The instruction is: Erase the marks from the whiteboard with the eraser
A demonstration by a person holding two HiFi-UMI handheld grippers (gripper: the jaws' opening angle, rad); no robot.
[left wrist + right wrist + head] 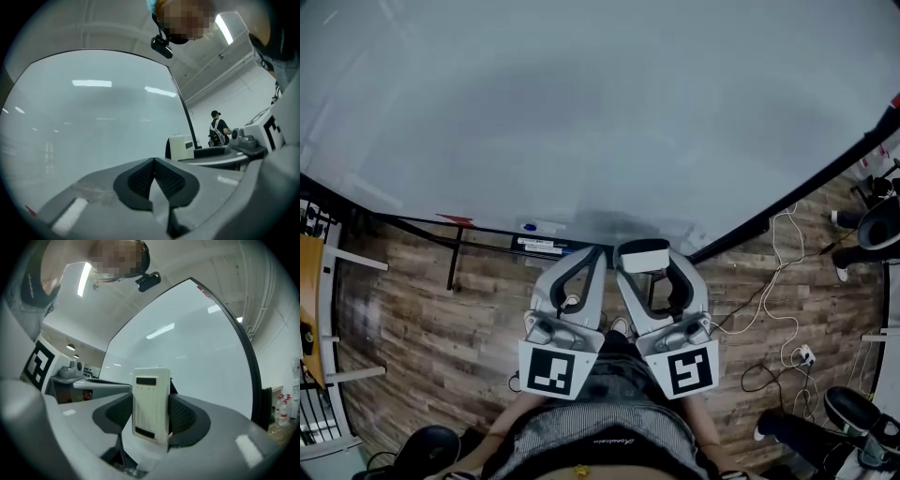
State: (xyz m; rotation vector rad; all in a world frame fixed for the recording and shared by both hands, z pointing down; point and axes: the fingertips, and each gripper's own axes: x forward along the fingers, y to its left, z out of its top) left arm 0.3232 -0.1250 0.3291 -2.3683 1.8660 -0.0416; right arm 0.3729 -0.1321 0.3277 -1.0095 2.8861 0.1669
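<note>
The right claw (151, 417) is clamped on the eraser (151, 399). The pads press its two long sides and the white ribbed back faces the claw's camera. The eraser stands upright between the jaws, and its top rises past the jaw tips. A dark layer shows behind its far edge; this is probably the felt, facing away from the claw.

It looks like a light, stiff plastic block with a soft wiping face. The shell seems smooth, so hard pressure on the board could make it slide in the pads or twist. Gripping across the long sides, as here, seems the right hold, since it leaves the felt free.

Just beside it, the left claw (153, 164) has its jaws closed tip to tip with nothing between them.

Beyond both claws and a little below their tips runs the board's ledge (487, 234), with a few markers (531, 227) lying on it.

Farther ahead, and well apart from the eraser, the whiteboard (581, 112) fills the view. I cannot make out any clear marks on it from here. The eraser is not touching it.
</note>
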